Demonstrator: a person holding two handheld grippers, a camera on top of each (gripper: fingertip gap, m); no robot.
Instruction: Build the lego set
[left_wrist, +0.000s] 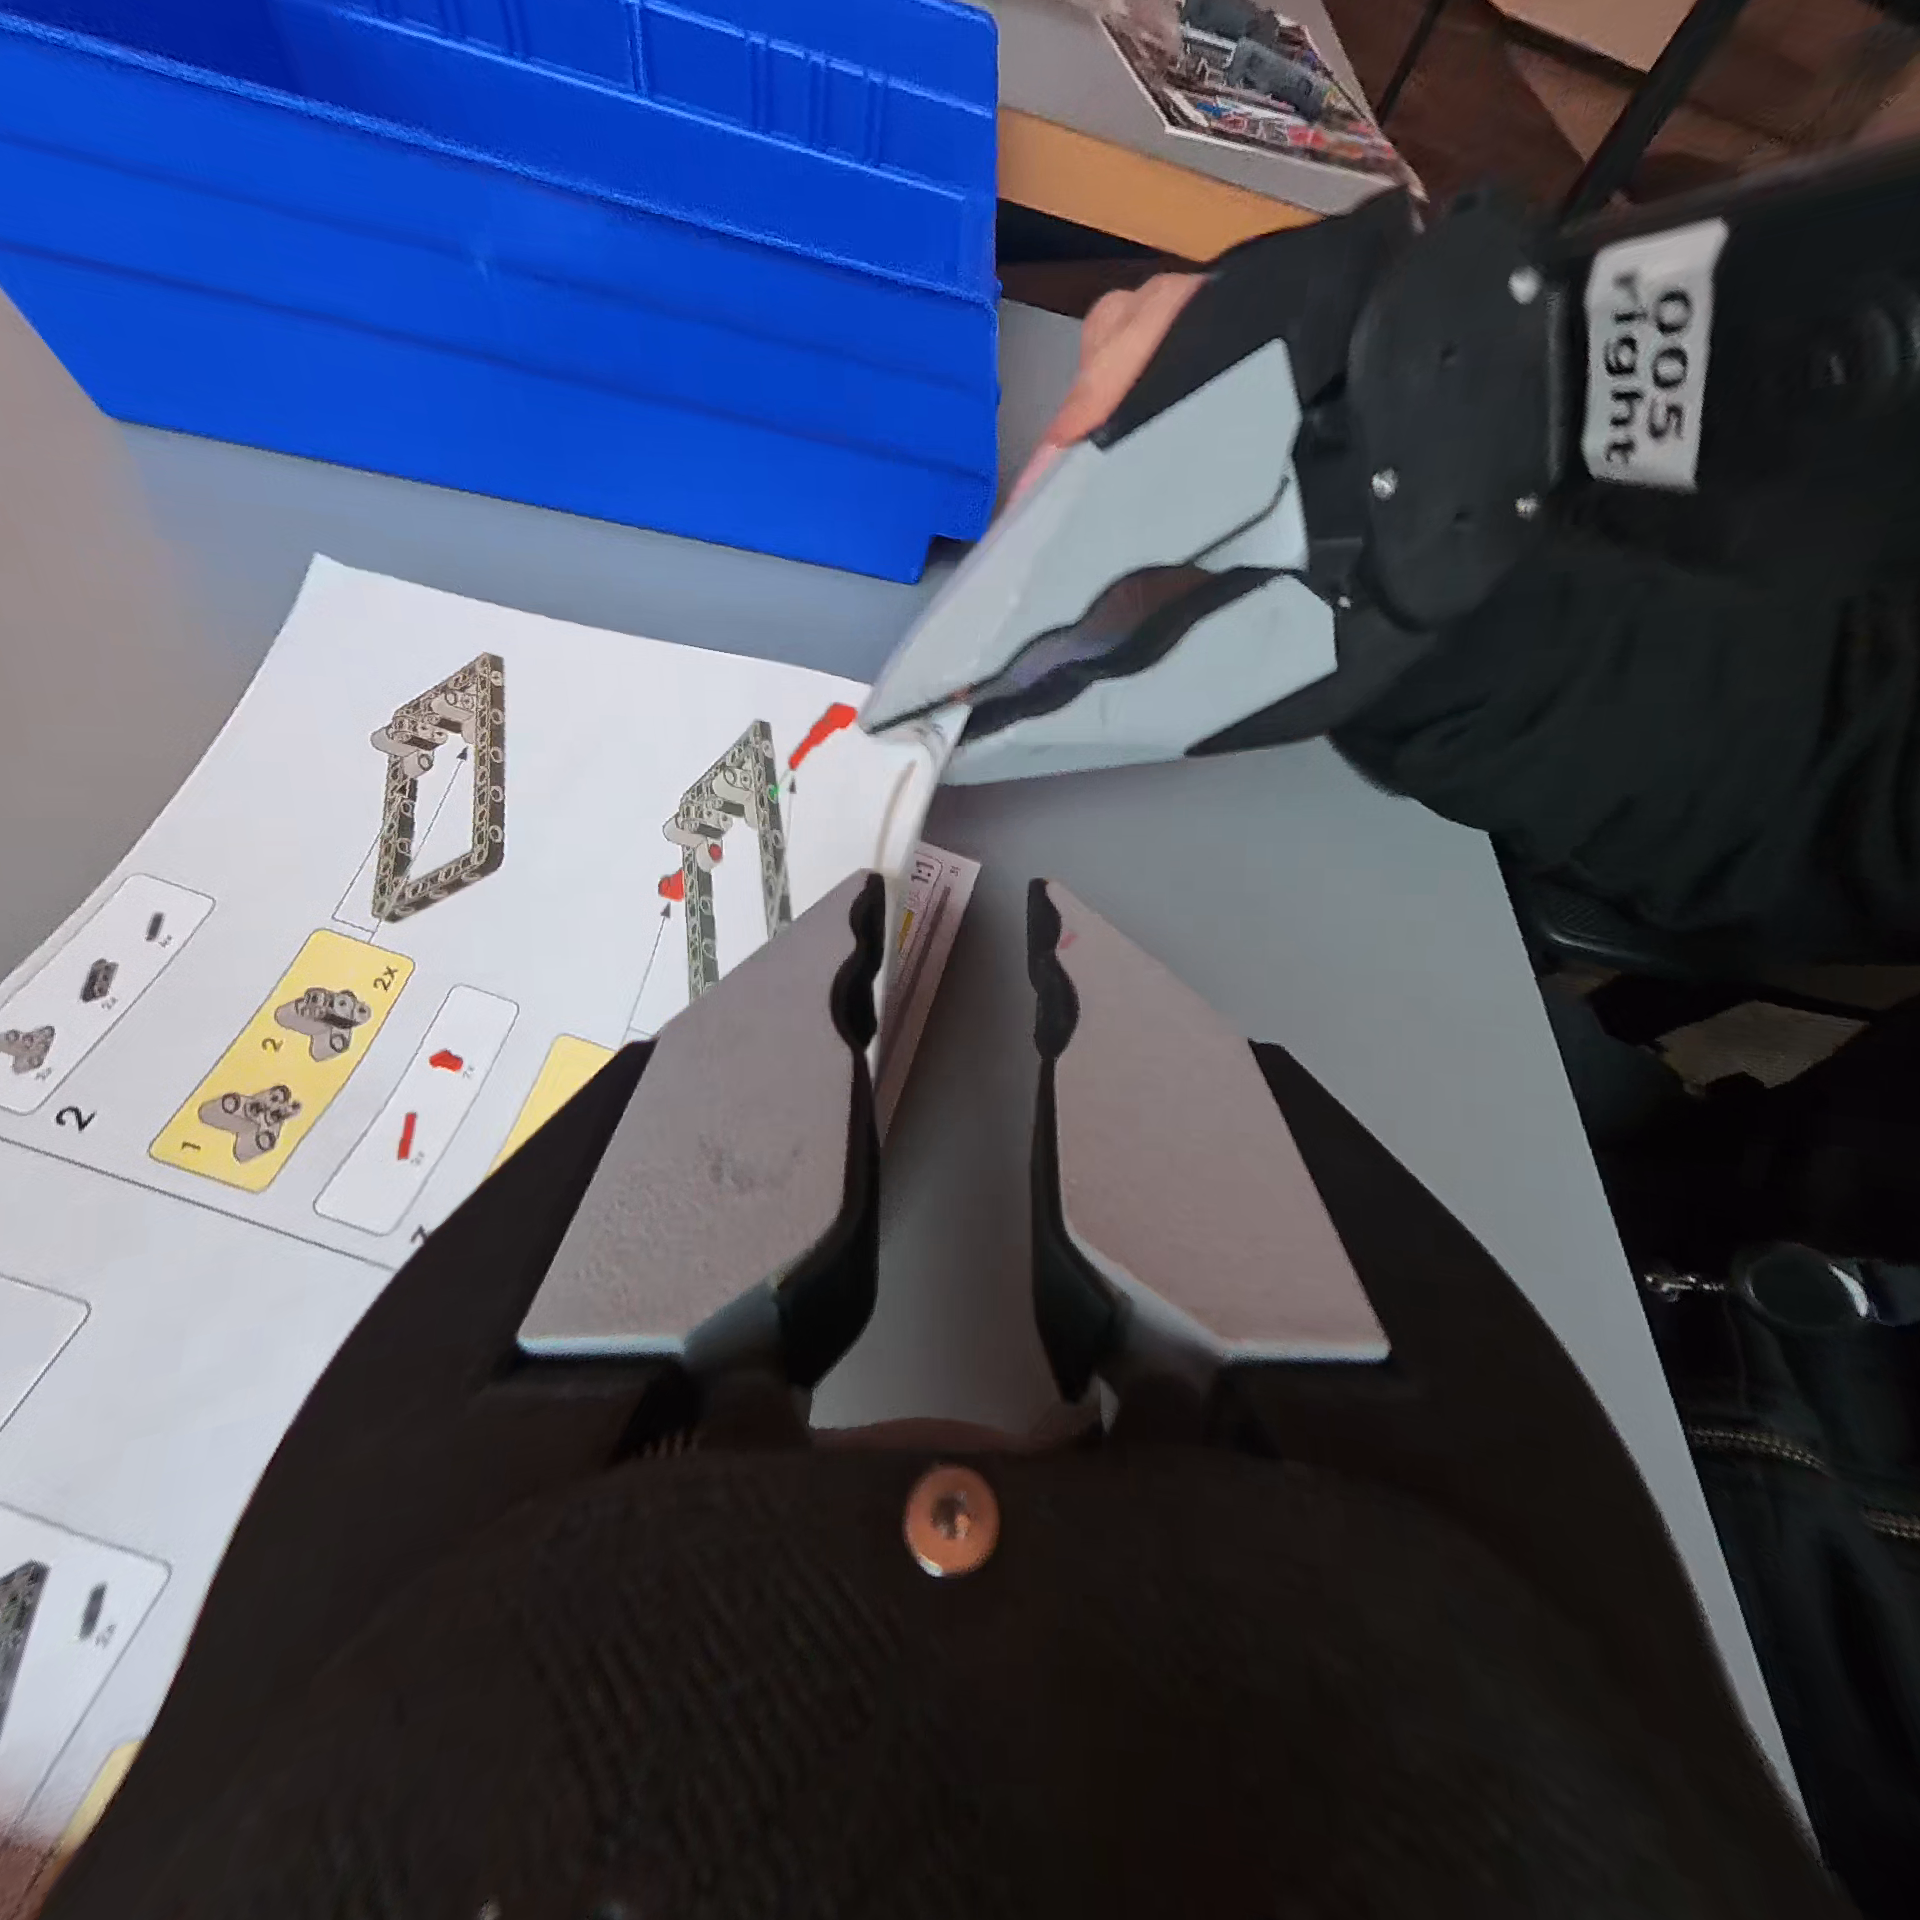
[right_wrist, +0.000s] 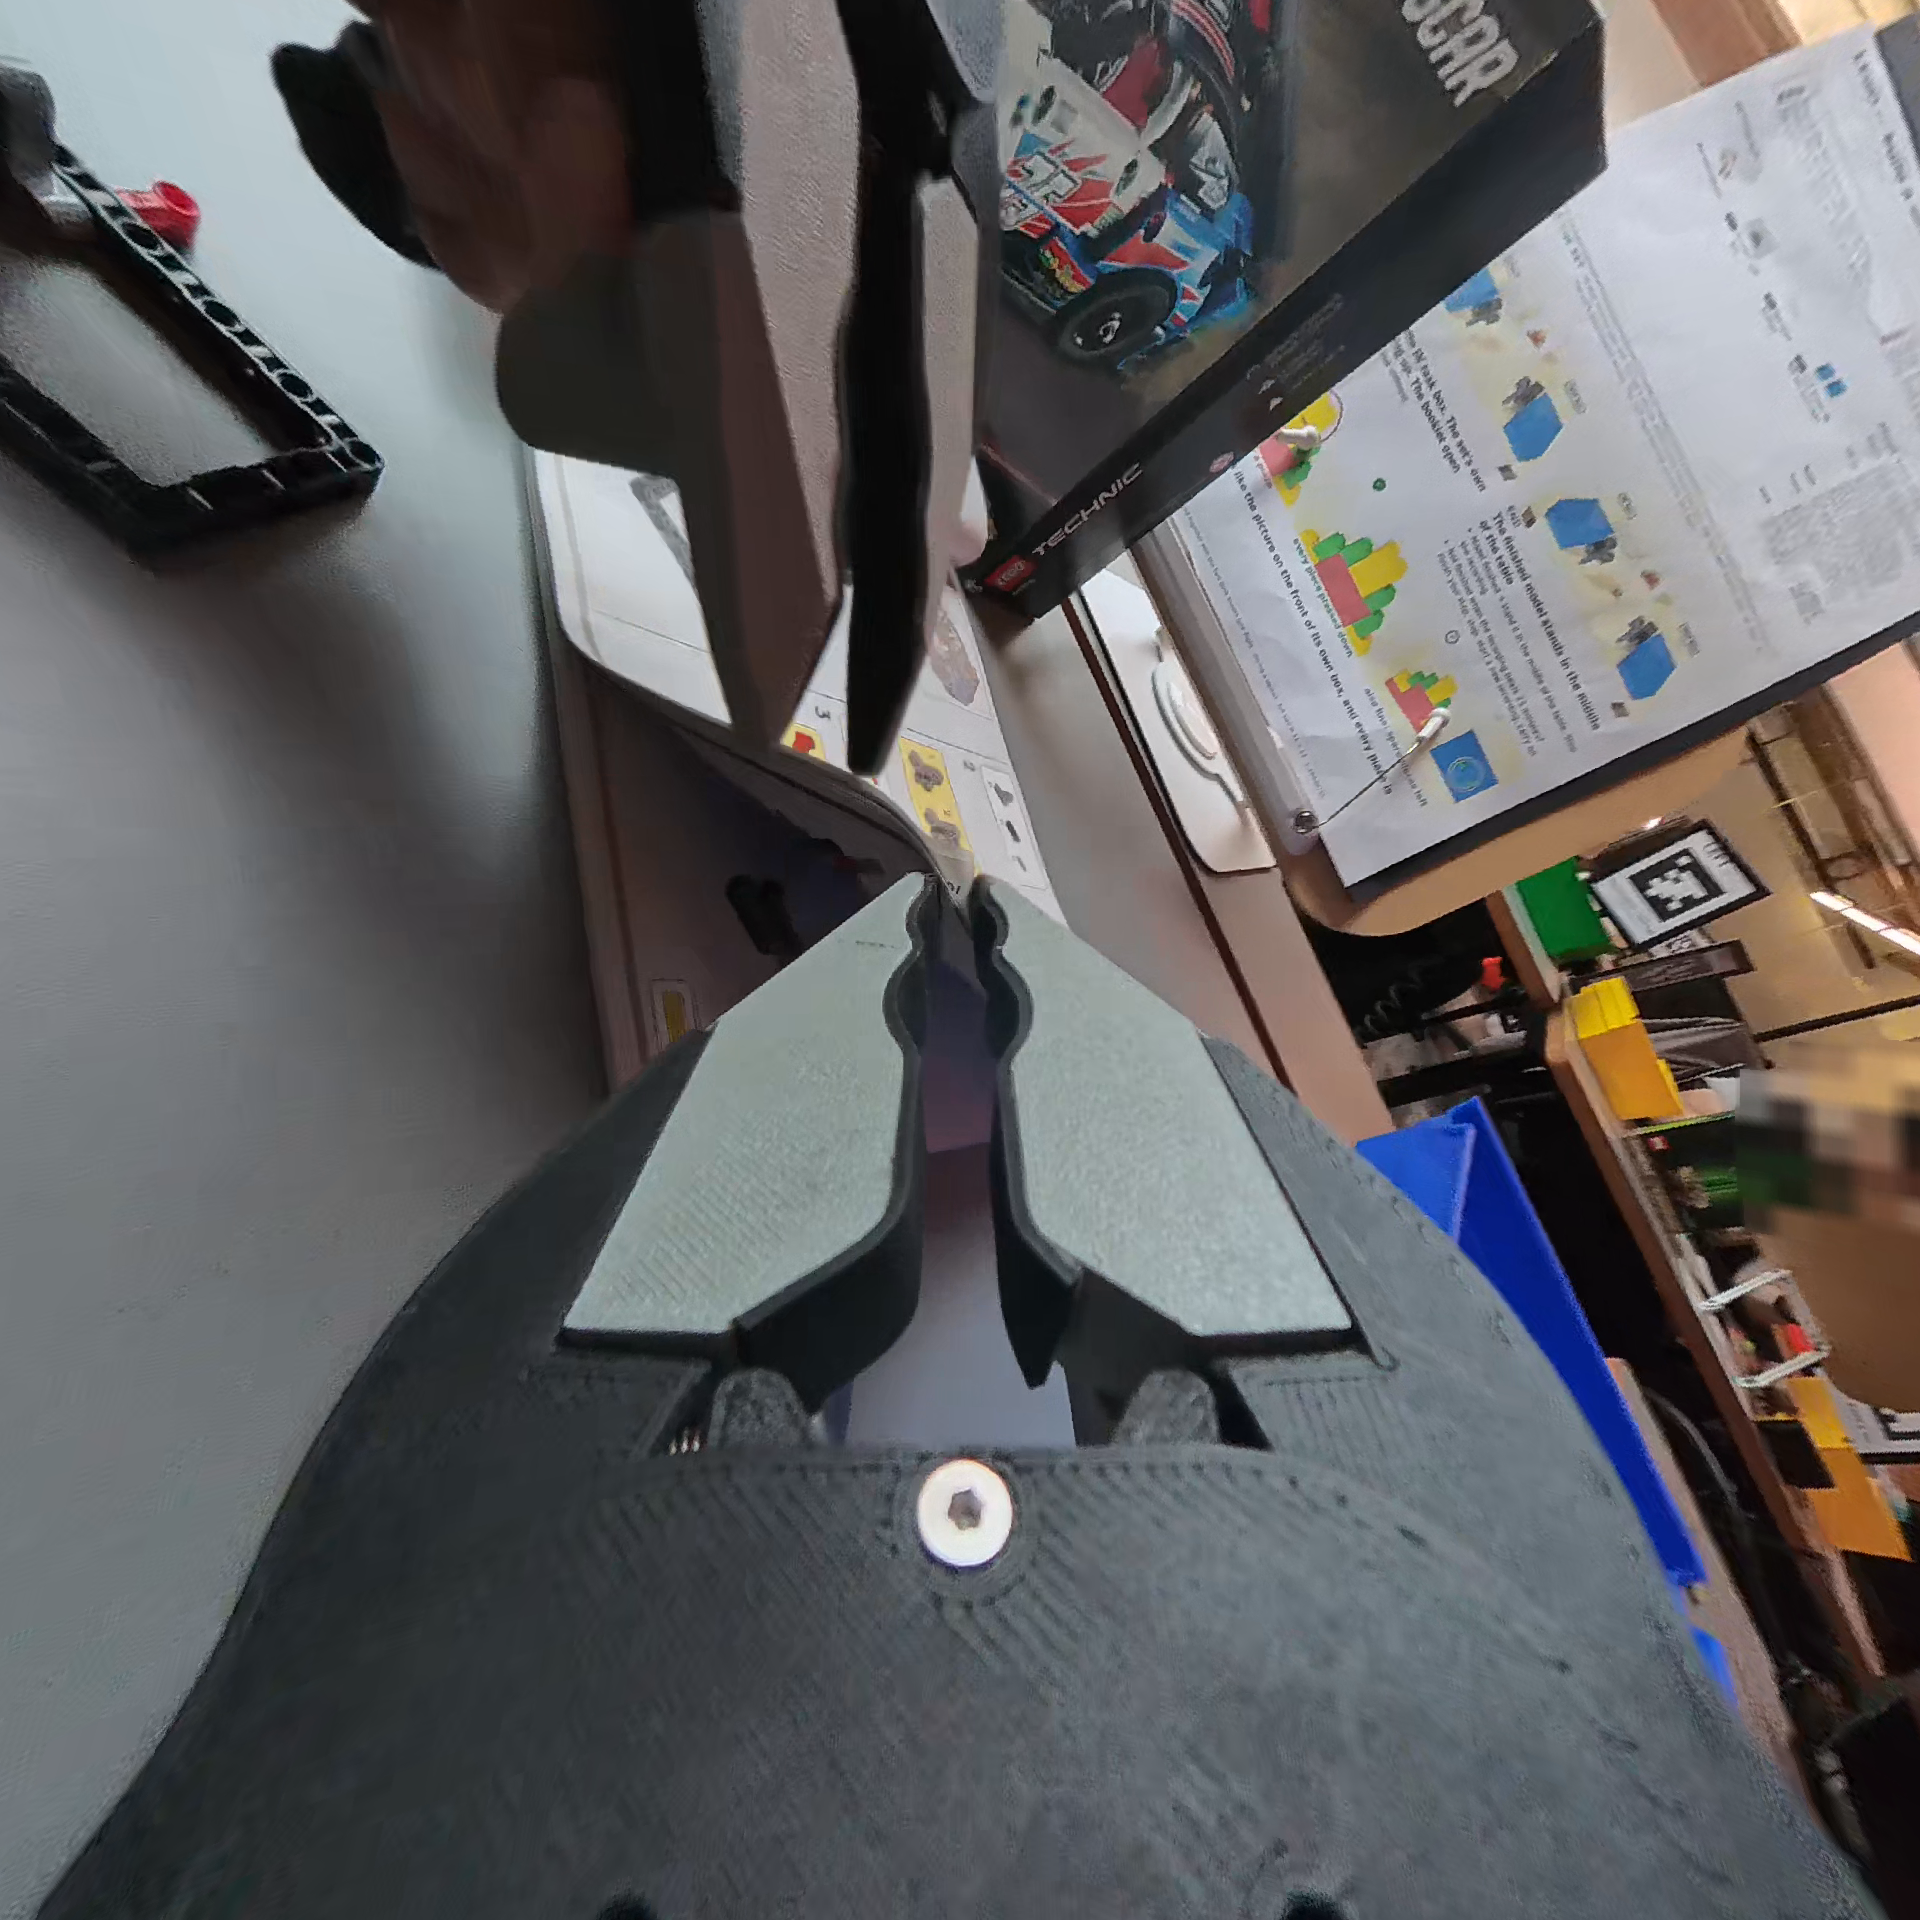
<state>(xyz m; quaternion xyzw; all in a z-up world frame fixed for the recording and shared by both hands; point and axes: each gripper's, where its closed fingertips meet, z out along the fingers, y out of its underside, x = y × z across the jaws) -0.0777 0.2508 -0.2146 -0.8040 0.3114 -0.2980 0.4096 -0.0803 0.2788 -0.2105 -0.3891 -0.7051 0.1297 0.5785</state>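
The open instruction booklet (left_wrist: 364, 790) lies on the grey table (left_wrist: 1195, 935). My right gripper (right_wrist: 952, 891) is shut on the corner of a booklet page (right_wrist: 831, 790) and lifts it into a curl; it also shows in the left wrist view (left_wrist: 920, 732). My left gripper (left_wrist: 954, 899) is open and empty, hovering over the booklet's right edge; in the right wrist view it (right_wrist: 816, 743) points down at the same page. A black rectangular lego frame (right_wrist: 249, 494) with a red pin (right_wrist: 156, 208) lies on the table, away from both grippers.
A blue bin (left_wrist: 520, 260) stands behind the booklet and also shows in the right wrist view (right_wrist: 1507, 1299). The dark lego set box (right_wrist: 1299, 208) and a printed sheet (right_wrist: 1610, 416) sit at the table's far side. A person's dark sleeve (left_wrist: 1662, 727) is on the right. My two grippers' fingertips are within a few centimetres of each other.
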